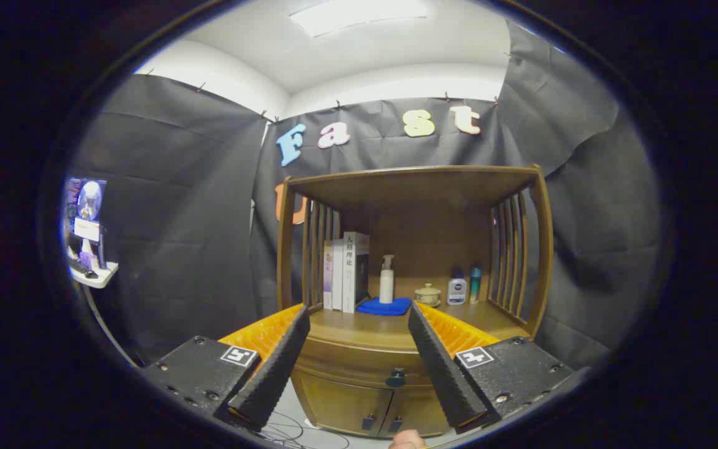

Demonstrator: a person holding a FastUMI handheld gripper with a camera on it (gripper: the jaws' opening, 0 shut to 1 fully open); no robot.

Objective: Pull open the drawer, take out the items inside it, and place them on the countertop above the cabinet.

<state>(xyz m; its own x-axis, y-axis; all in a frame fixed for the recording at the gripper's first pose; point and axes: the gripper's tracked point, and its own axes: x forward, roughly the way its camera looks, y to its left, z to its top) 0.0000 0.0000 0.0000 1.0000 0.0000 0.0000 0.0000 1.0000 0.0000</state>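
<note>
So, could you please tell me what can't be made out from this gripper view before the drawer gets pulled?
- Drawer contents: hidden, its front is closed.
- Drawer knob: small and dark, shape unclear.
- Cabinet base: cut off at the view's lower edge.
- Books: titles too small.
- Gripper: jaws open, empty, framing the countertop.

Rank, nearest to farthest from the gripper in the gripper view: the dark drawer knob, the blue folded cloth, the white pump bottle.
With the gripper open and empty:
1. Dark drawer knob, on the cabinet front, between the fingers.
2. Blue folded cloth, on the countertop beyond them.
3. White pump bottle, standing just behind the cloth.
</note>
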